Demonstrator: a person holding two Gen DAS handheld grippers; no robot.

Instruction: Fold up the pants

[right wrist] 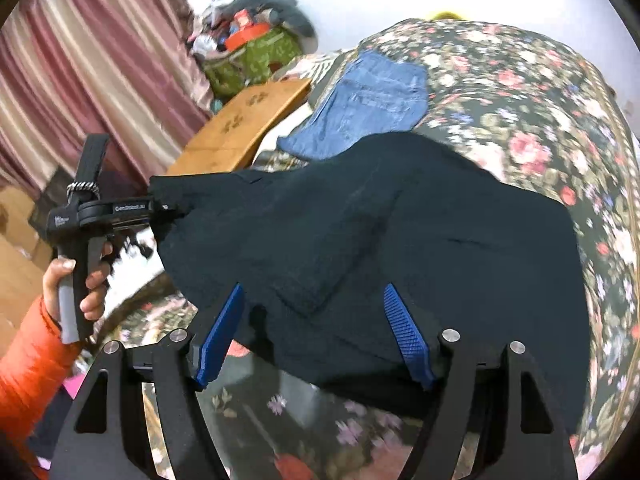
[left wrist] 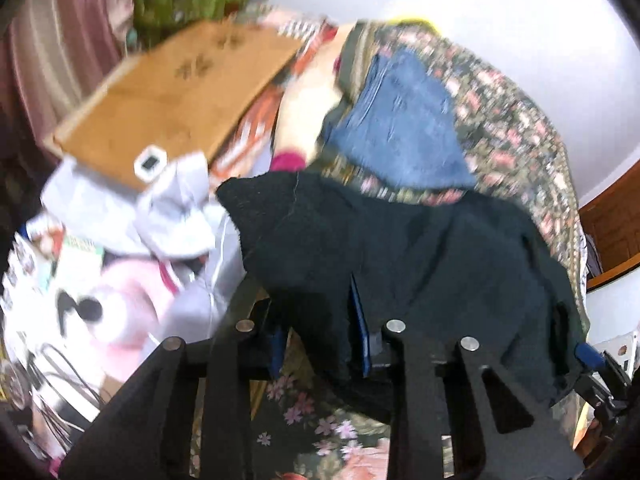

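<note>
Black pants [left wrist: 420, 248] lie across a floral bedspread [left wrist: 512, 128]. My left gripper [left wrist: 320, 344] is shut on a bunched fold of the black pants near one corner. In the right wrist view that left gripper [right wrist: 158, 206] holds the corner of the black pants [right wrist: 360, 220] raised at the left, with a person's hand [right wrist: 88, 280] on its handle. My right gripper [right wrist: 314, 340] stands wide at the near edge of the pants. Cloth lies between its blue fingers [right wrist: 408, 344], and I see no pinch. Folded blue jeans [right wrist: 368, 100] rest farther back on the bed.
A wooden board [left wrist: 172, 92] lies left of the bed beside grey clothing [left wrist: 160, 208] and a pink plush item [left wrist: 120, 304]. A green bag [right wrist: 256, 60] and striped curtains [right wrist: 80, 60] stand at the back left. An orange sleeve [right wrist: 28, 368] is at lower left.
</note>
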